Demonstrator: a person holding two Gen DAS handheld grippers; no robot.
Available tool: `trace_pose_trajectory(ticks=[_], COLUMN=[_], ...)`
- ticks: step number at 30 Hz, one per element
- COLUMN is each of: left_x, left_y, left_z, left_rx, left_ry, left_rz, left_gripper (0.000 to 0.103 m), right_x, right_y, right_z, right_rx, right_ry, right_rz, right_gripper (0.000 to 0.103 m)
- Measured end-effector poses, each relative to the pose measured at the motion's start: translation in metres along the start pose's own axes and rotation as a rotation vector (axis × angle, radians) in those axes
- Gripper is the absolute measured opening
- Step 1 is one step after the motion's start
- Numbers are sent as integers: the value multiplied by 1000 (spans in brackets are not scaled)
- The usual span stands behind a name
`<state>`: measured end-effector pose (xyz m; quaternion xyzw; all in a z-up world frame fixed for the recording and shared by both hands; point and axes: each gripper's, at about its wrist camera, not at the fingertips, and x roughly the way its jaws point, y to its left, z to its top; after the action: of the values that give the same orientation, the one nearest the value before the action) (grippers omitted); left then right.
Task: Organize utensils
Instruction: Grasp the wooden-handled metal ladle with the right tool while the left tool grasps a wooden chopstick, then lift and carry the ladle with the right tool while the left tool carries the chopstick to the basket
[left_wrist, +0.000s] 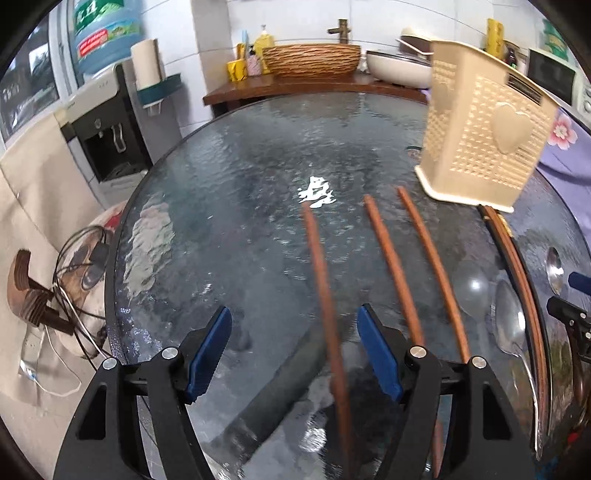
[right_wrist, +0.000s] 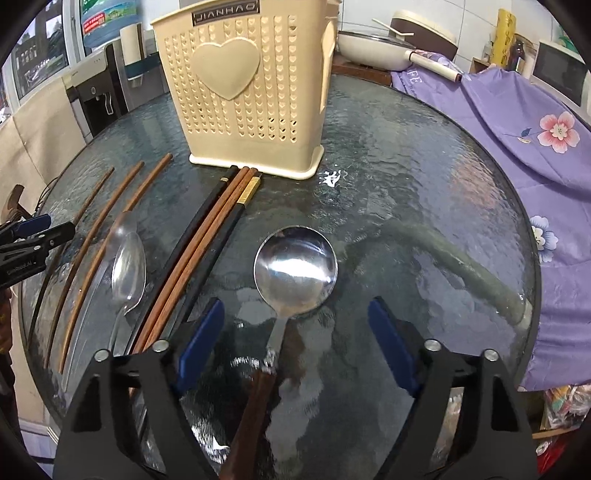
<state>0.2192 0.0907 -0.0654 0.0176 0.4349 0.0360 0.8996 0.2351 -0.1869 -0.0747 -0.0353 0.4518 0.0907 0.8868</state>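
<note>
Wooden chopstick (left_wrist: 325, 295) is framed between the wide-spread left tool (left_wrist: 293, 350), while a ladle (right_wrist: 295, 269) is straddled by the wide right tool (right_wrist: 295, 343).

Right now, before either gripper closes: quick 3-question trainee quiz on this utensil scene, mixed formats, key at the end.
1. True or false: the right gripper is shut on the wooden-handled ladle.
2. Multiple choice: the bundle of black and brown chopsticks has its far ends
A. inside the beige holder
B. on the glass by the holder's base
C. on the purple cloth
3. Fill in: in the left wrist view, one brown chopstick runs between the left gripper's open ____.

Key:
1. False. Both grippers are open; the ladle lies on the glass table.
2. B, at the foot of the beige holder.
3. fingers
</note>
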Motion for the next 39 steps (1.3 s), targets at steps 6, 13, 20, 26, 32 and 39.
trace_pose_trajectory(ticks=[6, 13, 20, 26, 32, 39], left_x=[9, 22, 32, 35, 39, 43], left_y=[10, -3, -9, -20, -29, -31], left_z=[11, 28, 44, 49, 57, 62], left_rx=[-5, 28, 28, 39, 70, 62], left_ry=[19, 38, 81, 80, 80, 79], left_rz=[4, -6, -37, -61, -42, -23], left_gripper=[69, 67, 62, 41, 27, 7], right_x=[6, 9, 11, 13, 15, 16], right_y=[-2, 2, 2, 3, 3, 1], right_z=[11, 22, 25, 29, 31, 35], right_rx=[23, 23, 24, 24, 22, 29], right_ry=[5, 9, 13, 22, 24, 12], right_rz=[-15, -21, -22, -24, -17, -3], right_gripper=[72, 58, 53, 48, 48, 48])
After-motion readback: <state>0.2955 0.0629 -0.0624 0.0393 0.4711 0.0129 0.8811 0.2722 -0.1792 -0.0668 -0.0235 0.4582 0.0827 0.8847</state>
